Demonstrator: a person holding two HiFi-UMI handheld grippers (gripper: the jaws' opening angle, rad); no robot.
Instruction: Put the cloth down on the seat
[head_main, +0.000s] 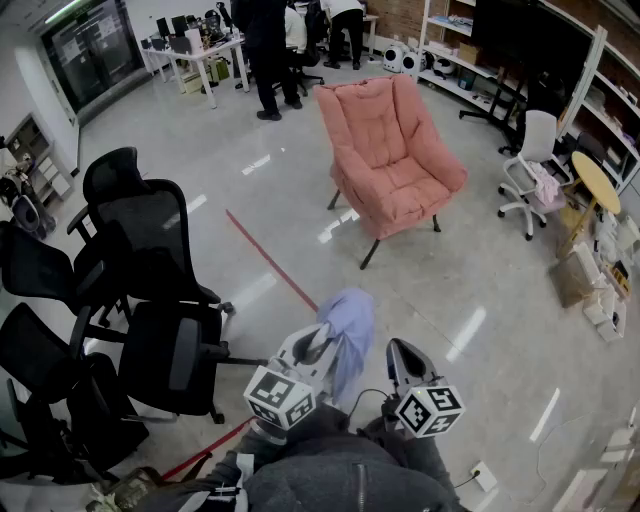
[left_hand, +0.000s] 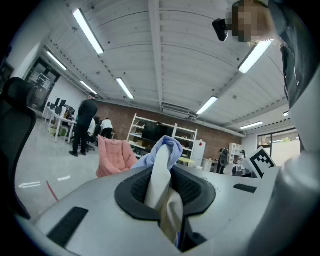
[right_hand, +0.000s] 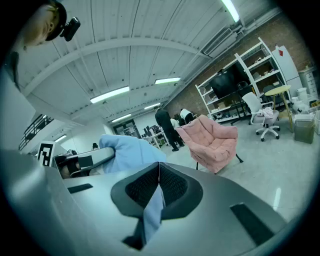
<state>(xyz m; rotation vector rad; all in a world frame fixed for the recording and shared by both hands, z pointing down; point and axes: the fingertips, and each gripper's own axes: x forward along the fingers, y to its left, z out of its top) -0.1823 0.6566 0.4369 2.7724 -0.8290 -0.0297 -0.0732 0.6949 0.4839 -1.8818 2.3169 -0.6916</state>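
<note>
Cloth (head_main: 347, 325), soft pale-blue fabric, bunched and drooping, is held up in the air by both claws, well short of the pink quilted armchair (head_main: 392, 160), which stands on thin dark legs on the glossy grey floor (head_main: 470, 300). Left claw (head_main: 320, 343) is pinched nearly closed on a thick rolled fold of it; right claw (head_main: 402, 352) is squeezed together on a thin flat edge. Black mesh office chairs (head_main: 150, 260) cluster at left.

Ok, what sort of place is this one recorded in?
Probably an open-plan office or lab workspace: black office chairs cluster at the left, desks with monitors stand at the back where people work, and shelving lines one wall. A pink armchair sits mid-floor.
</note>
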